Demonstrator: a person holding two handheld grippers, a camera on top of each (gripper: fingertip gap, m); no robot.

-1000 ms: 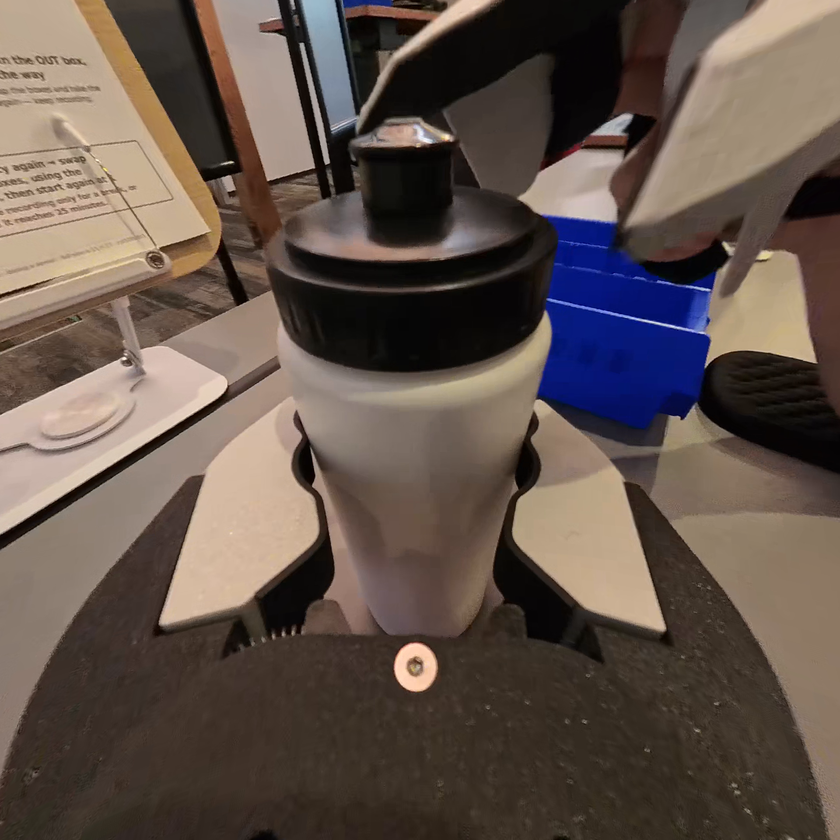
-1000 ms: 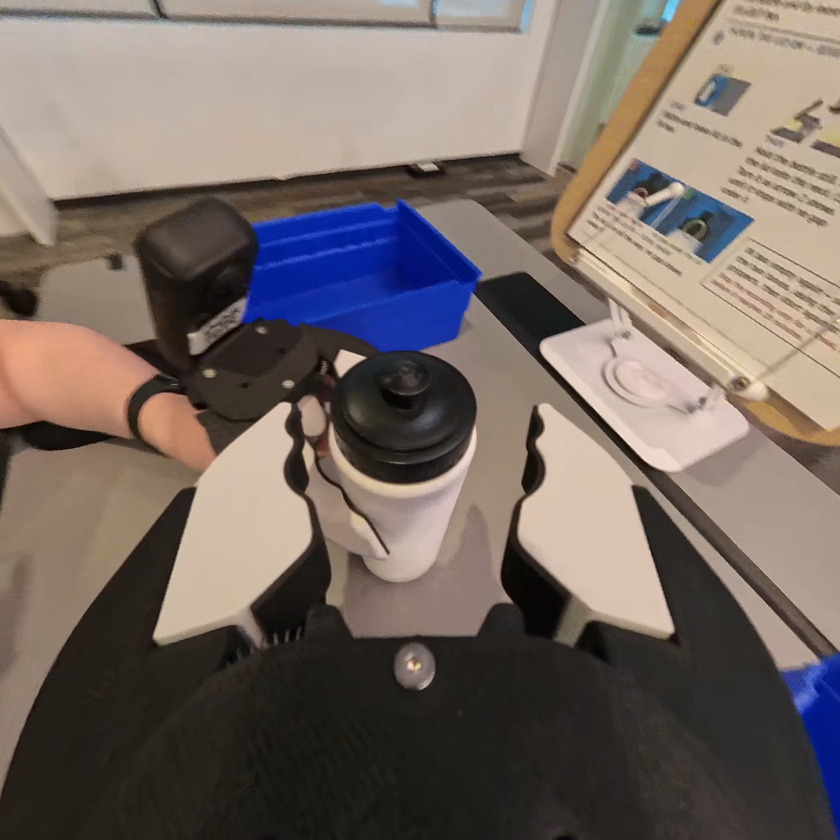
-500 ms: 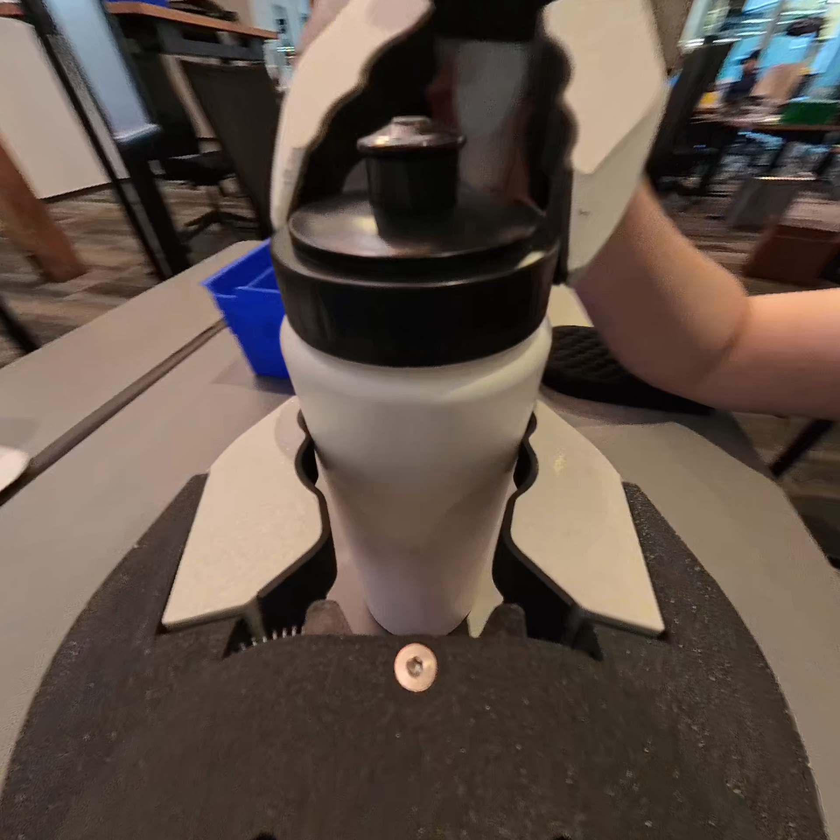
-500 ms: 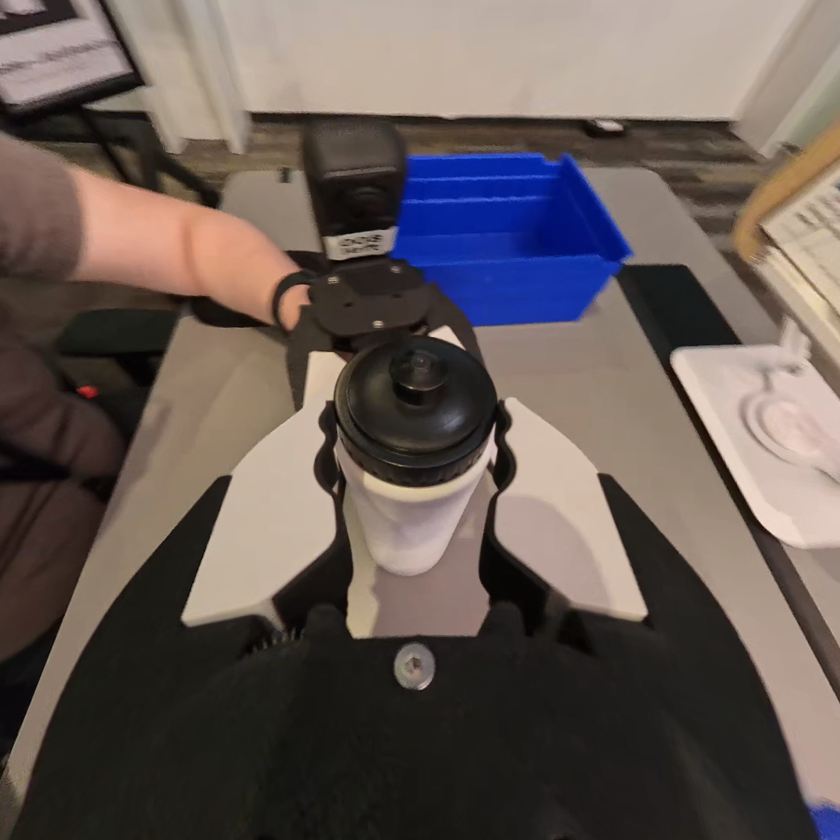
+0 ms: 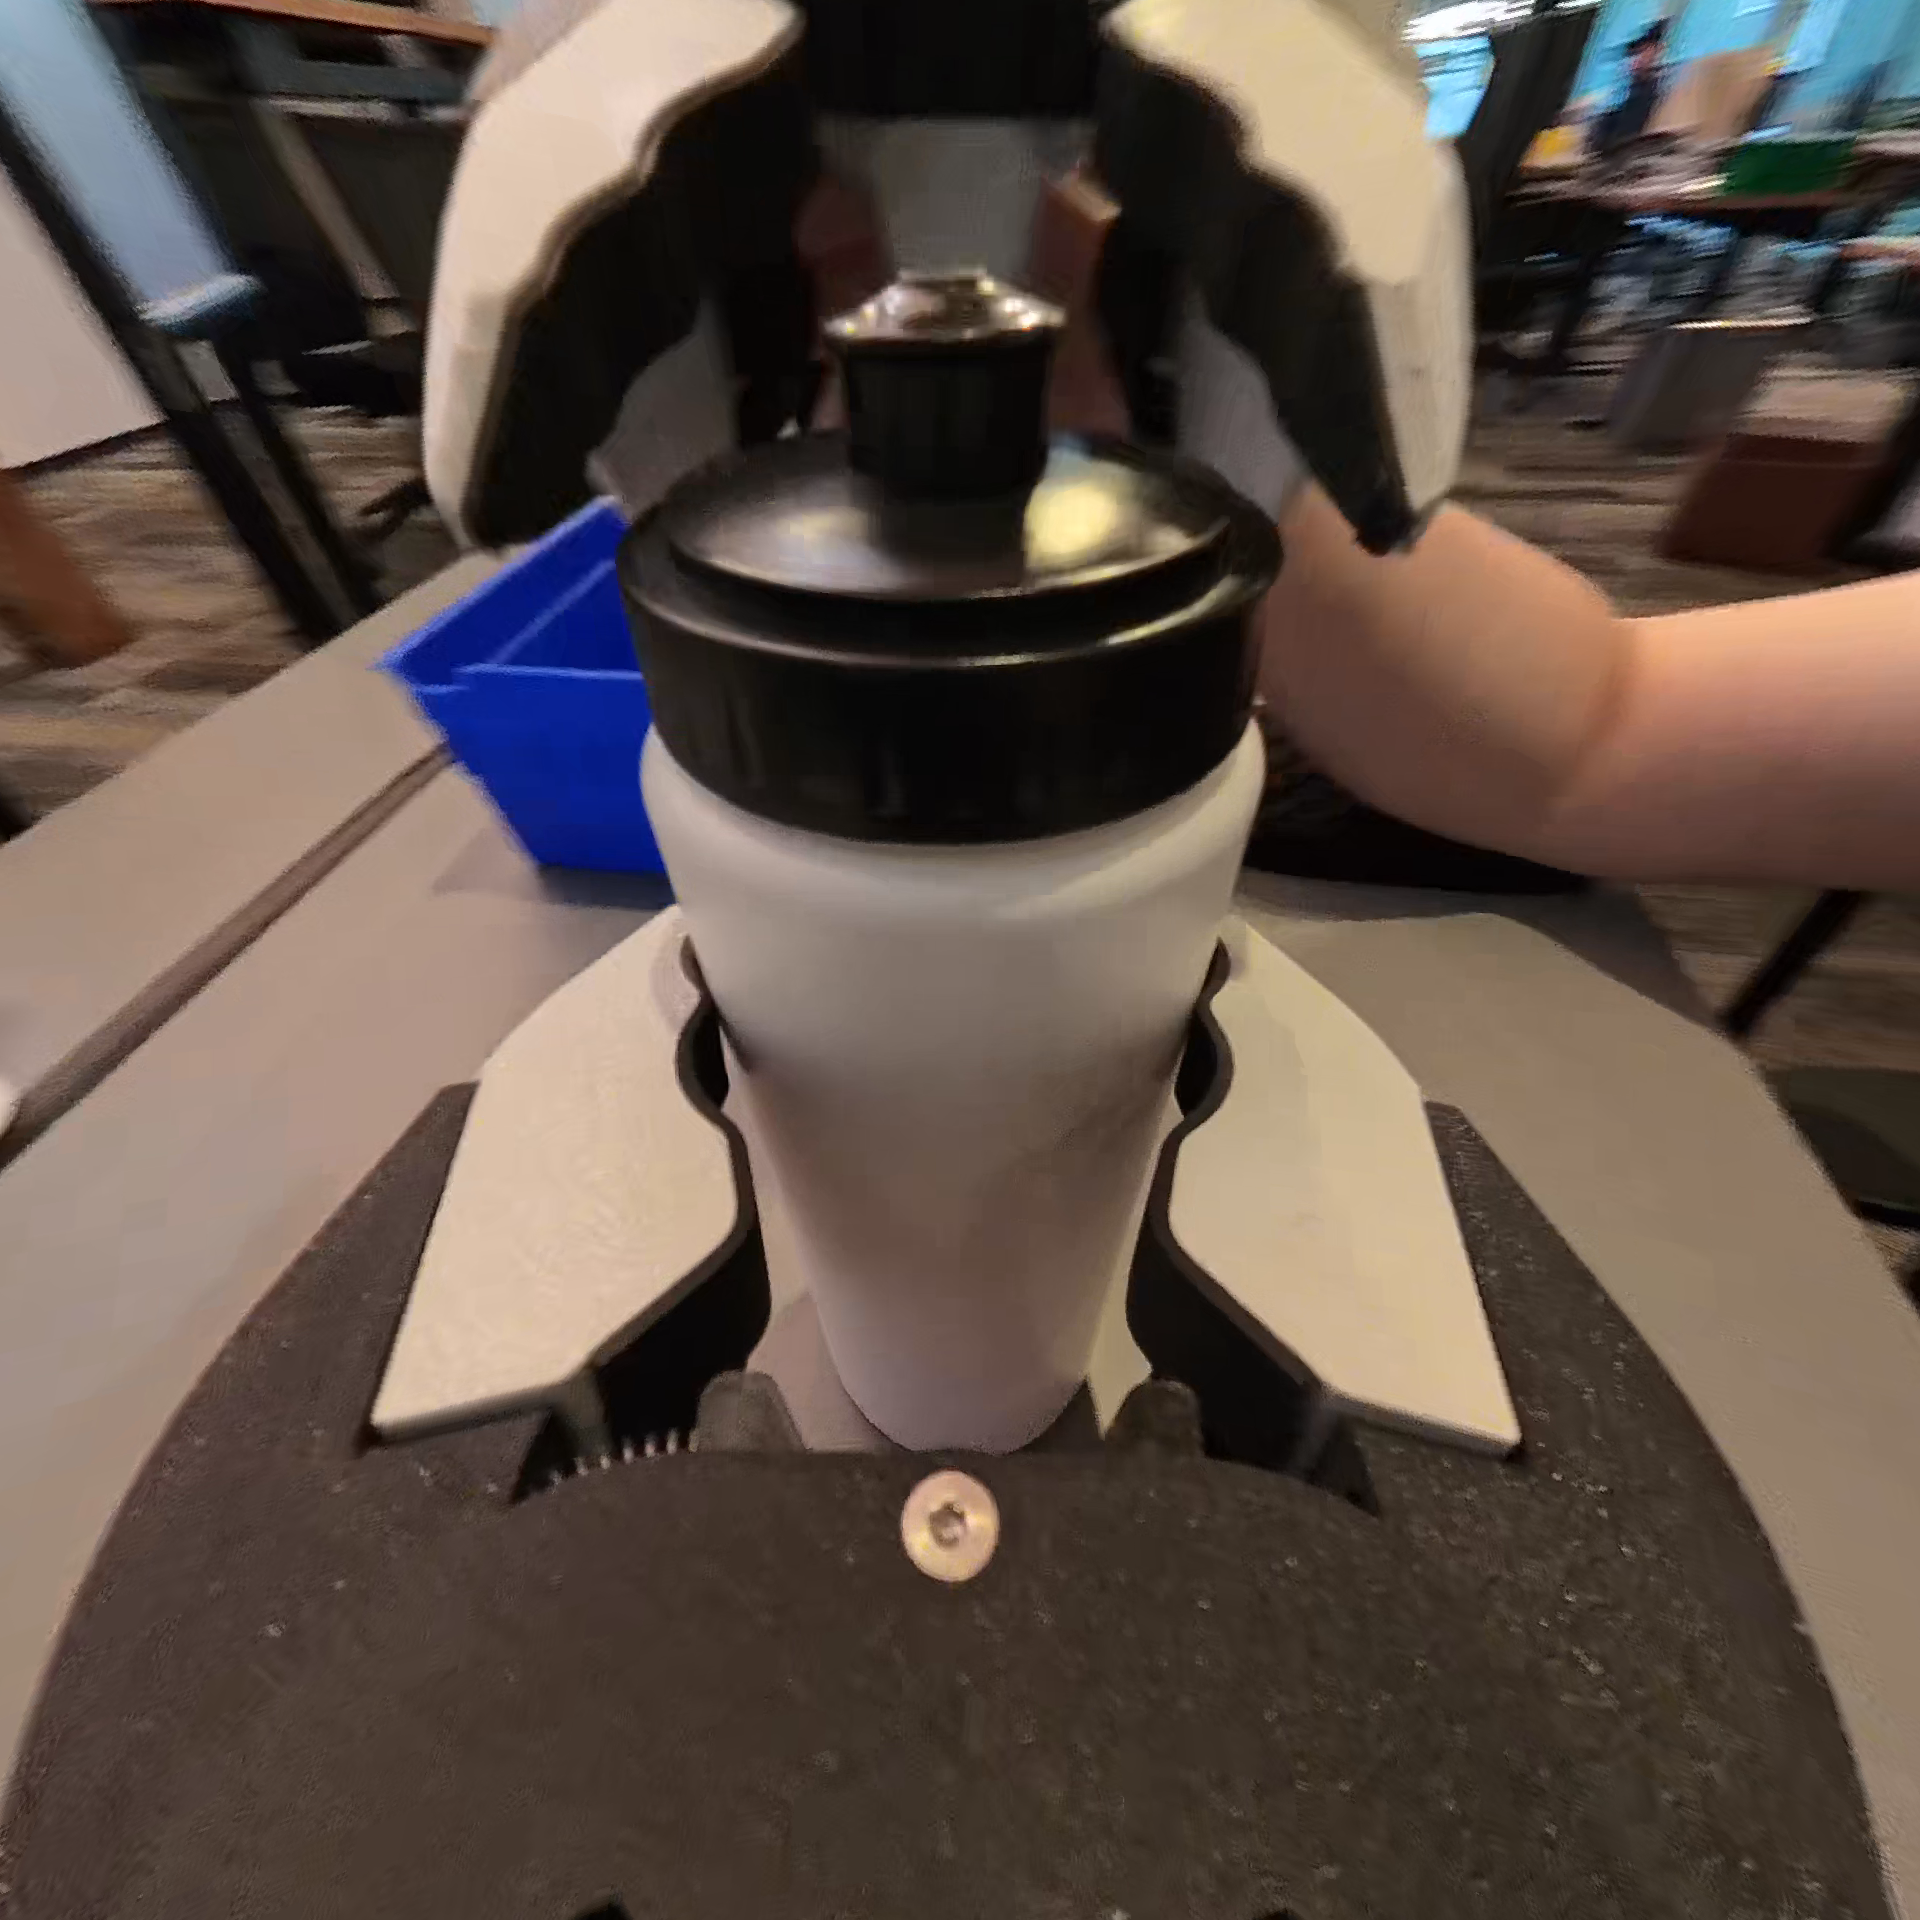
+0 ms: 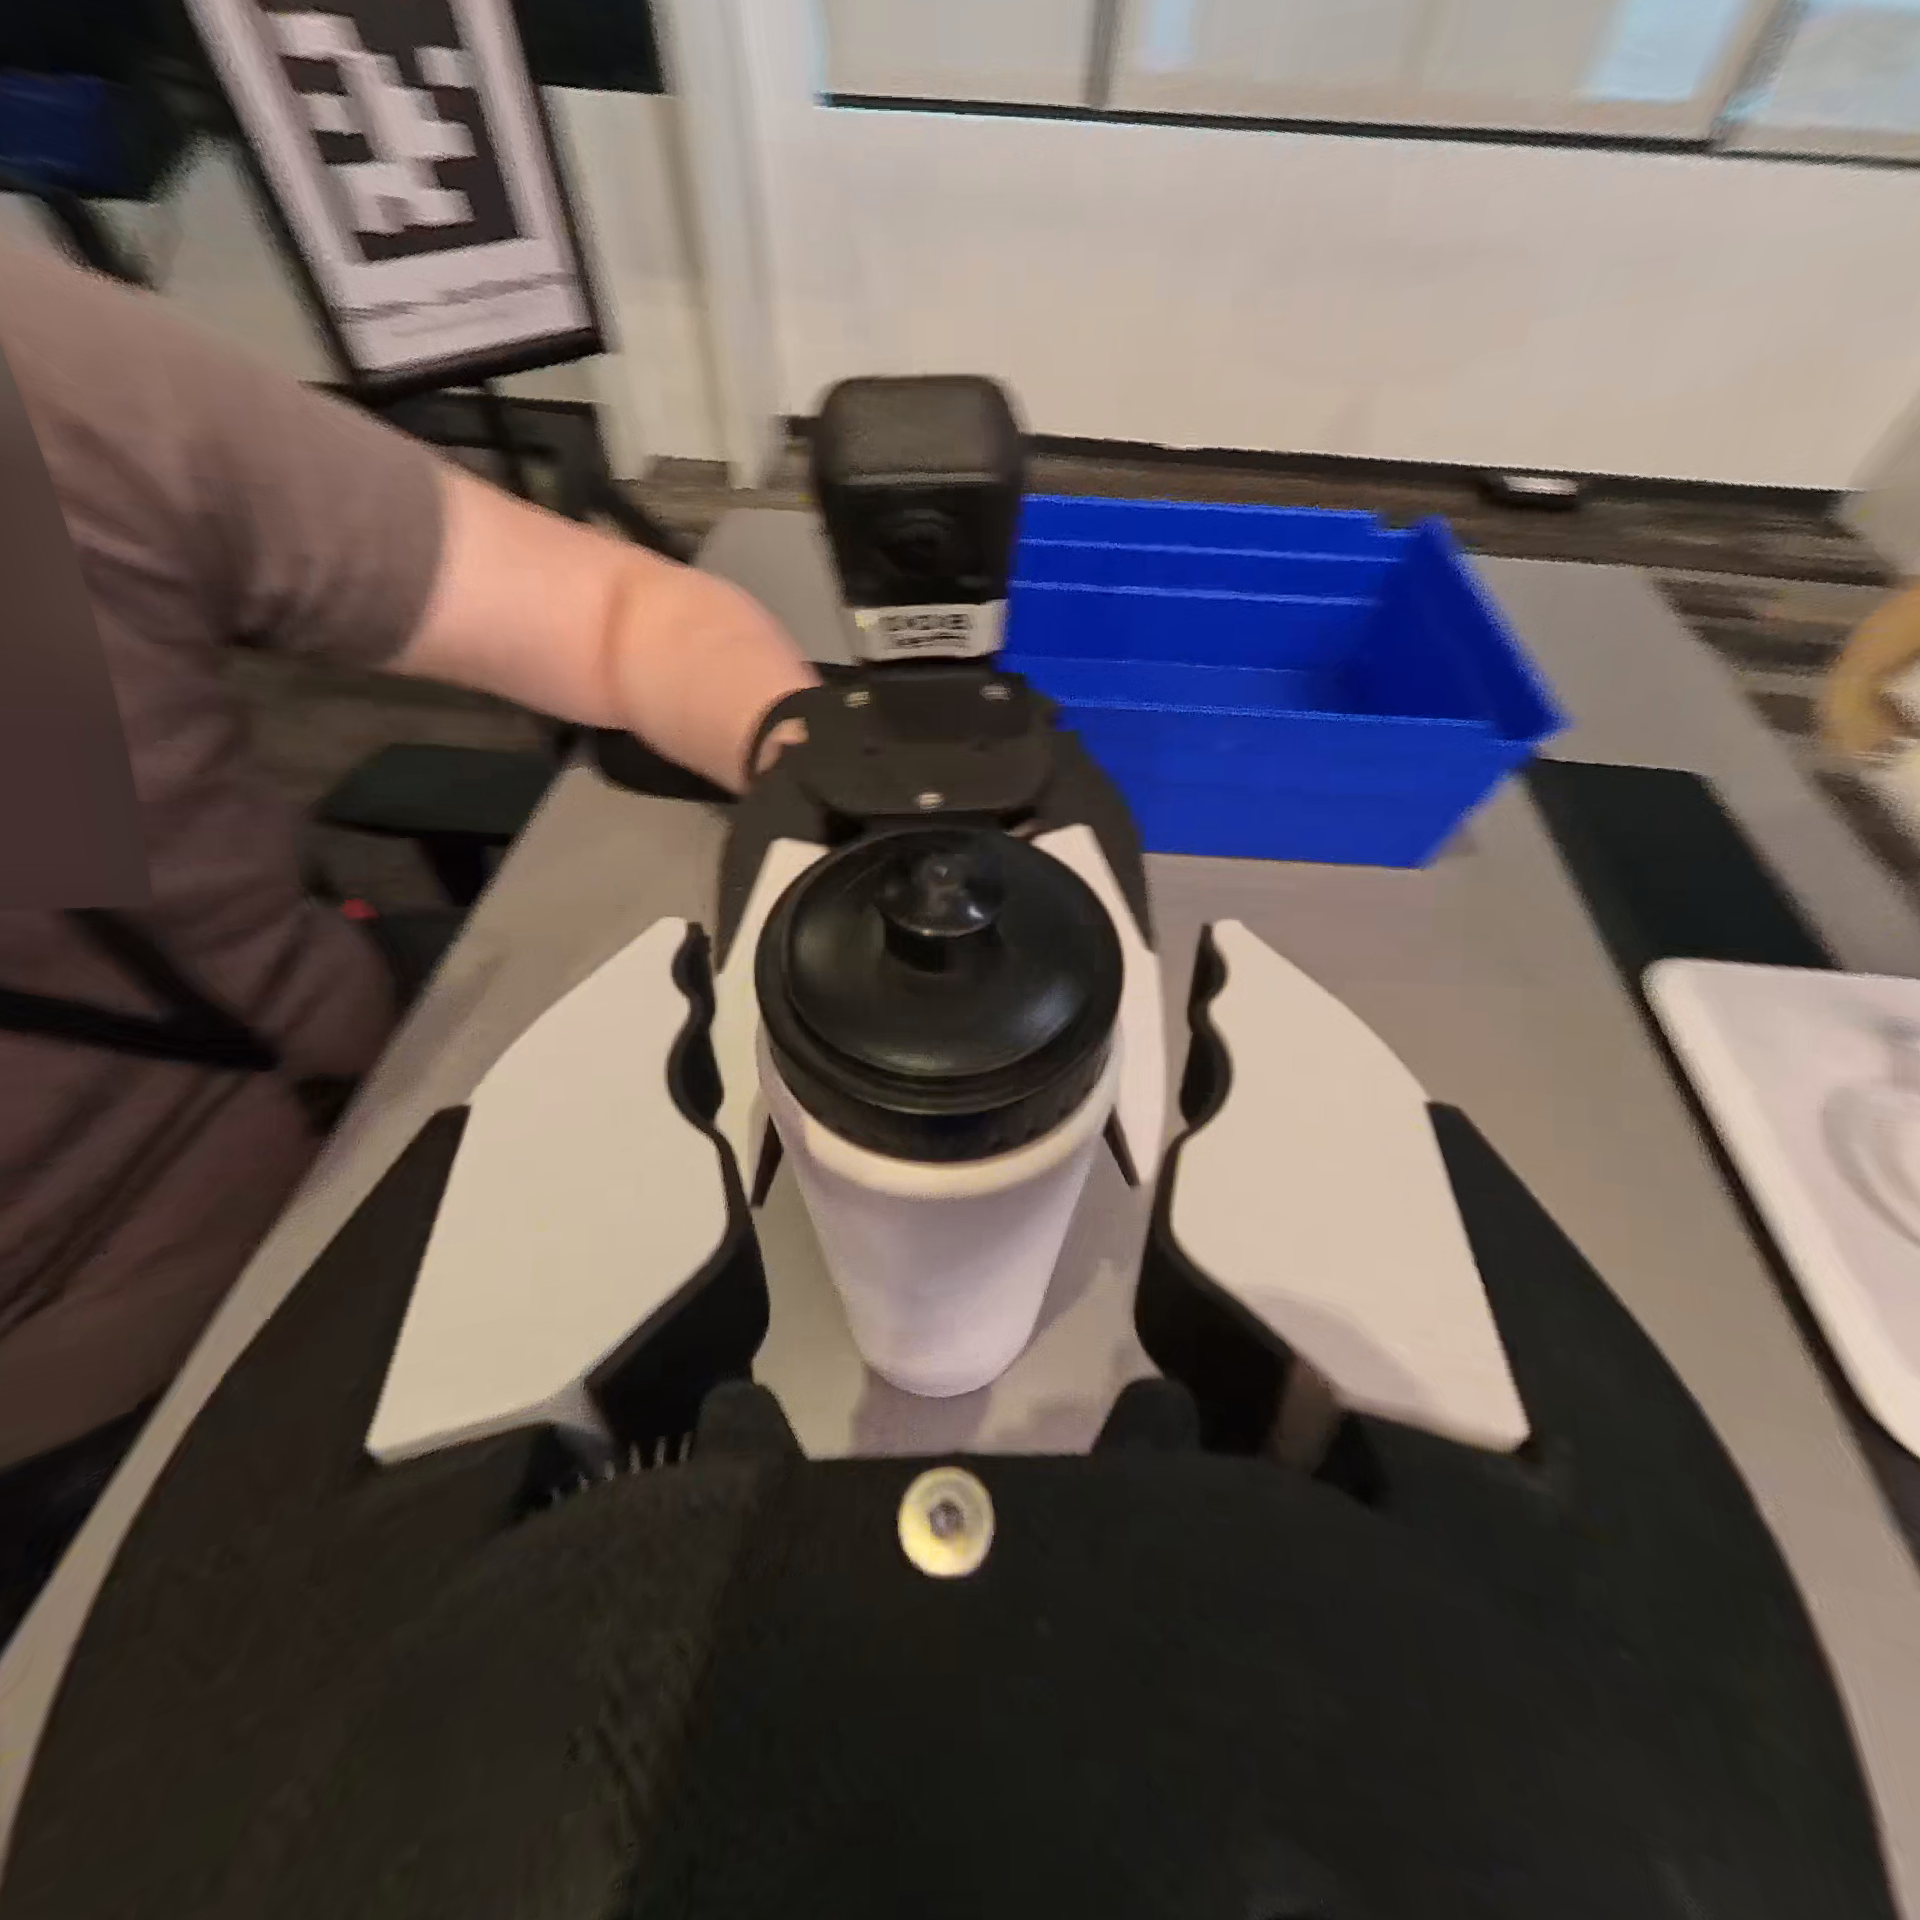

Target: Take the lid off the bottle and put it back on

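- Bottle (image 5: 951,1091) stands upright on the bench (image 5: 208,1039), long axis vertical, lid (image 5: 945,665) seated on top.
- My left gripper (image 5: 951,1039) is clamped on the white body, low down, well under the lid.
- My right gripper (image 6: 940,1039) faces it from the opposite side, fingers (image 6: 582,1174) spread to either side of the lid, clear gaps both sides; not touching.
- Lid sits dead centre between the right fingers, at their tips; right is the nearer one for the lid.
- My read: close right on the lid rim, then twist about the vertical axis while left holds.
- Blue bin (image 6: 1278,707) behind, well apart.
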